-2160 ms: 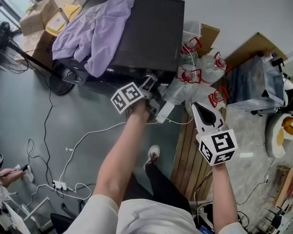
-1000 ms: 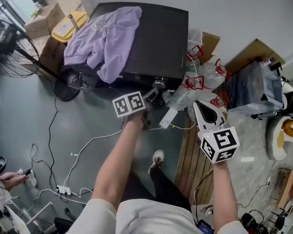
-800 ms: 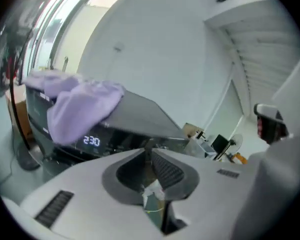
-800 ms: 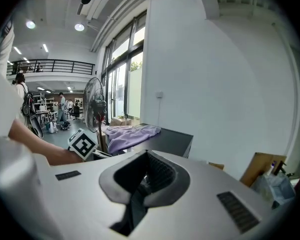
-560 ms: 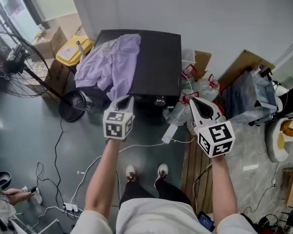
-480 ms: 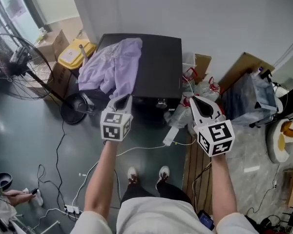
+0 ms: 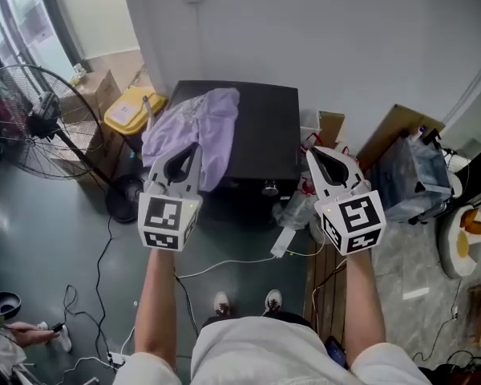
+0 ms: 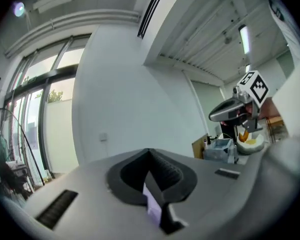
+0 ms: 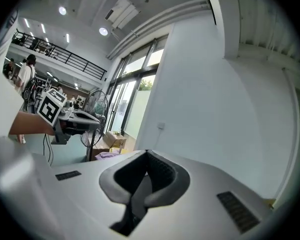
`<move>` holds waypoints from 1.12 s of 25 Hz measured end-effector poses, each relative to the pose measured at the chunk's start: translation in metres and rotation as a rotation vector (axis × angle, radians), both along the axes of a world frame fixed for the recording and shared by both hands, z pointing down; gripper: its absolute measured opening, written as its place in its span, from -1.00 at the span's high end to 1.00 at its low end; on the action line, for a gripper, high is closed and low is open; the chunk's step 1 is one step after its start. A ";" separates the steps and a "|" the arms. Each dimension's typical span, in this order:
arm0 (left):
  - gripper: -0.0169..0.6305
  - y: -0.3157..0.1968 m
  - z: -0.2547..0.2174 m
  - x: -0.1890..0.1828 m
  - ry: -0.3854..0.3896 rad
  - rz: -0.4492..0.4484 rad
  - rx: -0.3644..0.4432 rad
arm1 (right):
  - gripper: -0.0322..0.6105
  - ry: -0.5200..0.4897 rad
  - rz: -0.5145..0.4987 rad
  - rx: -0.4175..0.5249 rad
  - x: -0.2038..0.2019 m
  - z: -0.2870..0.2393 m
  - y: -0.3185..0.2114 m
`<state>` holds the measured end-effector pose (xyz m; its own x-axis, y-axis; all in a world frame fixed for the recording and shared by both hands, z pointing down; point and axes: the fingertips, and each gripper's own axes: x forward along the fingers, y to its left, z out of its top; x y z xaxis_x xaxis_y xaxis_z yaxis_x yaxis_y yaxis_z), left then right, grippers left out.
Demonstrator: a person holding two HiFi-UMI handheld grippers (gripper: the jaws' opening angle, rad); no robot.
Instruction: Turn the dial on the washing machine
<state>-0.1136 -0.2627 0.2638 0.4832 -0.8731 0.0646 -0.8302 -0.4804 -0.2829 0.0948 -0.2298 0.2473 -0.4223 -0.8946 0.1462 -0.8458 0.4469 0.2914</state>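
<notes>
The black washing machine (image 7: pixel 260 127) stands against the wall, and its small round dial (image 7: pixel 270 188) shows on the front edge. A purple garment (image 7: pixel 194 131) lies over its top. Both grippers are held up near my head, well clear of the machine. My left gripper (image 7: pixel 196 146) is shut with nothing in it; in its own view the left gripper (image 8: pixel 150 151) points at the wall and ceiling. My right gripper (image 7: pixel 310 151) hangs in front of the machine's right corner, also shut and empty. In its own view the right gripper (image 9: pixel 146 154) faces the wall.
A standing fan (image 7: pixel 32 127), a yellow bin (image 7: pixel 132 107) and cardboard boxes (image 7: pixel 96 95) are left of the machine. Plastic bags (image 7: pixel 301 207), a clear plastic box (image 7: pixel 409 171) and wooden slats (image 7: pixel 321 271) lie to its right. A white cable (image 7: pixel 224 267) trails across the floor.
My left gripper has drawn back from the dial, shut, and risen toward my head. The right gripper rose too. My view pulled back from the machine.
</notes>
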 end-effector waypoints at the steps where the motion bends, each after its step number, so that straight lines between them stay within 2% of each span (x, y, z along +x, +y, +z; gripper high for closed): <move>1: 0.91 0.004 -0.010 0.000 -0.007 0.007 0.023 | 0.86 0.000 -0.001 0.011 -0.001 -0.006 0.001; 6: 0.91 0.022 -0.058 0.005 -0.022 0.043 0.129 | 0.86 -0.011 -0.010 0.070 -0.007 -0.037 0.010; 11: 0.91 0.038 -0.083 0.005 -0.011 0.051 0.185 | 0.86 0.008 -0.023 0.101 -0.018 -0.056 0.022; 28: 0.91 0.044 -0.087 0.005 -0.041 0.063 0.194 | 0.86 0.011 -0.002 0.104 -0.015 -0.057 0.027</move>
<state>-0.1081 -0.2185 0.1770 0.5380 -0.8390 -0.0813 -0.7860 -0.4646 -0.4079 0.0803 -0.2029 0.1905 -0.4230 -0.9043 0.0573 -0.8414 0.4155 0.3456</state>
